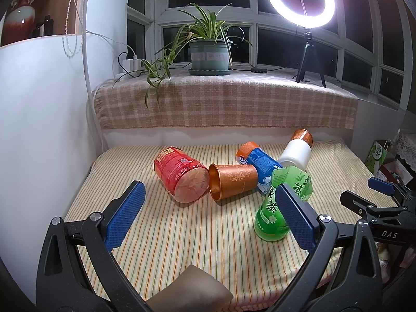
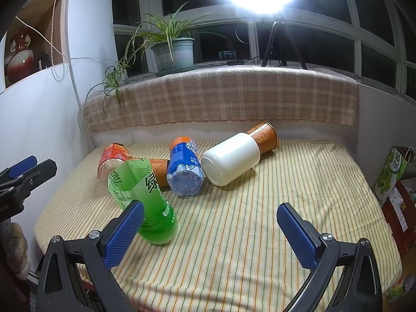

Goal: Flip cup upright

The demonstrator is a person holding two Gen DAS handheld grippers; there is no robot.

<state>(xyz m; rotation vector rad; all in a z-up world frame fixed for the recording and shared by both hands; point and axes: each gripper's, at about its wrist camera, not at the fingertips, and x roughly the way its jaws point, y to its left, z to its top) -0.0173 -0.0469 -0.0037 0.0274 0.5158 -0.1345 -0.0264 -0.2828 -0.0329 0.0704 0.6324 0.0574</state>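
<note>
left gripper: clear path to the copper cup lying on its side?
Probably yes. The left gripper is open, with bare striped cloth ahead of the copper cup. The red bottle and blue bottle crowd its sides, so finger room looks tight.

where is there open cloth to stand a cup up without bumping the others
Free: the striped cloth between the right gripper fingers, right of the green cup, and the strip before the white cup. Also bare: the near-left cloth below the red cup. Crowded: the middle, where red, copper, blue and green cups bunch.
</note>
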